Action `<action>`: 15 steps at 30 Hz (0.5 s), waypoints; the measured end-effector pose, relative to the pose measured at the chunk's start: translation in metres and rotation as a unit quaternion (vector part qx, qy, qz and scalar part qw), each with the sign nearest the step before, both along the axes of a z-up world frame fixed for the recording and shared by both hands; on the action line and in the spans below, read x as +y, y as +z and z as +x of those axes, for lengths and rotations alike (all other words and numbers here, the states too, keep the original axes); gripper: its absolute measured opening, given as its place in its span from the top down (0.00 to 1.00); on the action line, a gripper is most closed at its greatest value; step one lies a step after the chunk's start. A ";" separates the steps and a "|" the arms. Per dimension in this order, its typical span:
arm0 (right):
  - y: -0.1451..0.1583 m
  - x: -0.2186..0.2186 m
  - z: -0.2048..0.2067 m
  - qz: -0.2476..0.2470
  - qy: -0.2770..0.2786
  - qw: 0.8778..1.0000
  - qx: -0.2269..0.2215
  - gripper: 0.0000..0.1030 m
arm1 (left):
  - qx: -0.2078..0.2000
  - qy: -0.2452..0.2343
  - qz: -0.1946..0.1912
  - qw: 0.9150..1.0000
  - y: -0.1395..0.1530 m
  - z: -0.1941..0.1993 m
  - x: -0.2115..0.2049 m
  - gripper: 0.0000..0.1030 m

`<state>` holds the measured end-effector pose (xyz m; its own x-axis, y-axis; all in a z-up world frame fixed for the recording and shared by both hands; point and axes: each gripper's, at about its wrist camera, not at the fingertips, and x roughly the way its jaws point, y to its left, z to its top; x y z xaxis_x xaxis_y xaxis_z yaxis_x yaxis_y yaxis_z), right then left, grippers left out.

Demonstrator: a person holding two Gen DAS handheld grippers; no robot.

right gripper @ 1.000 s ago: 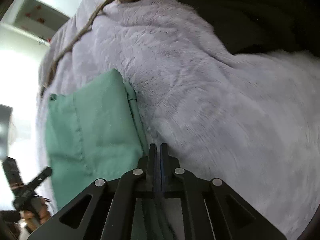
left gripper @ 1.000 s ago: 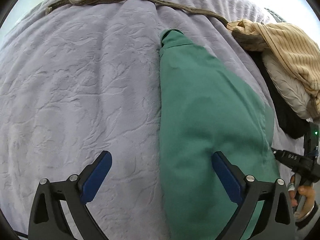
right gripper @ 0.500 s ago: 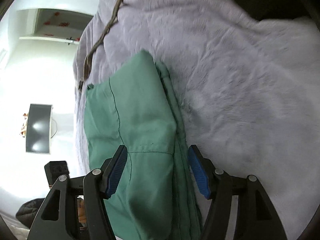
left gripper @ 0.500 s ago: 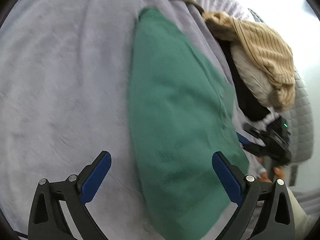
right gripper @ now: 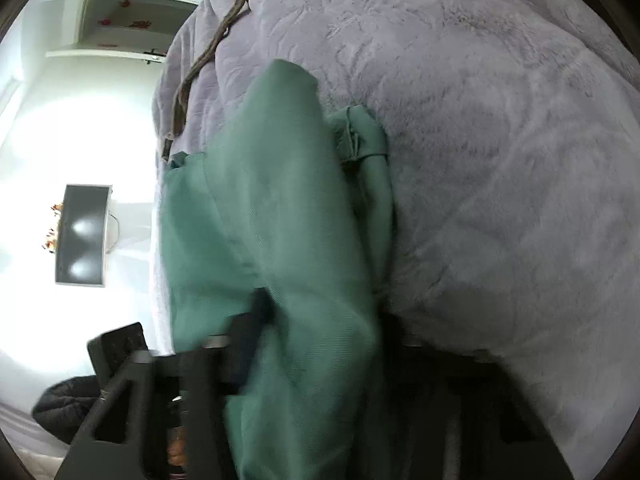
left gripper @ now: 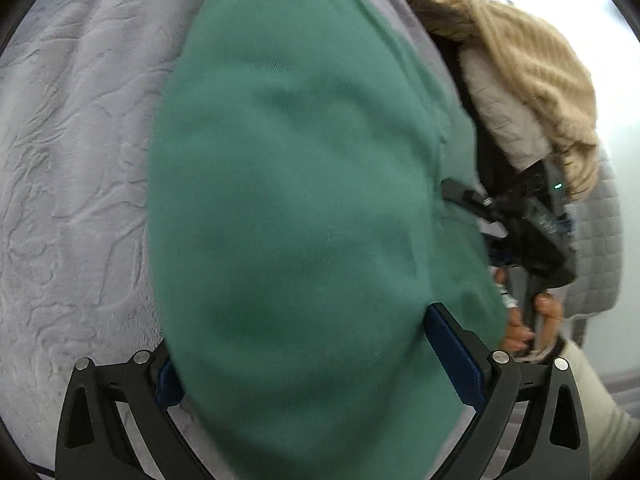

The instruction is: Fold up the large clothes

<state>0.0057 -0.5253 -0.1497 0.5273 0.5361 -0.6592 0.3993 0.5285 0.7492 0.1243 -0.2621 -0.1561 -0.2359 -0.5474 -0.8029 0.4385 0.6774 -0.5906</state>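
Observation:
A folded green garment (left gripper: 300, 200) lies lengthwise on the lilac plush blanket (left gripper: 80, 160). My left gripper (left gripper: 312, 364) is open wide and straddles the near end of it, the cloth covering its left pad. In the right wrist view the green garment (right gripper: 280, 220) bunches up between the fingers of my right gripper (right gripper: 320, 316). Its jaws are closing on that fold, still apart, and the right finger is hidden by cloth. The right gripper (left gripper: 464, 196) also shows at the garment's right edge, held by a hand (left gripper: 536, 320).
A pile of clothes sits at the right: a beige knit (left gripper: 532, 64), a white quilted piece (left gripper: 500, 120) and dark fabric beneath. A brown cord (right gripper: 212, 40) runs along the blanket's far side. A dark screen (right gripper: 82, 236) hangs on the wall beyond the bed.
Both grippers have tipped down and come closer to the green garment. The right gripper went from shut to open and now narrows round a fold. The left now straddles the garment's end.

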 end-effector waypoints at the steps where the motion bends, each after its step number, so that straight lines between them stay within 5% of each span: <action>1: 0.004 0.002 -0.002 0.008 -0.007 1.000 -0.008 0.75 | -0.009 0.000 0.006 1.000 0.000 -0.001 -0.002 0.11; 5: 0.026 0.015 -0.011 0.042 -0.019 0.997 -0.054 0.80 | -0.055 -0.013 -0.013 0.998 0.020 -0.008 0.008 0.46; 8: 0.044 0.034 -0.016 0.067 -0.027 0.994 -0.083 0.80 | -0.054 -0.015 -0.043 0.998 0.037 -0.003 0.017 0.60; 15: 0.081 0.093 -0.023 0.079 -0.012 0.992 -0.098 0.80 | -0.059 -0.023 -0.090 0.994 0.084 0.003 0.062 0.61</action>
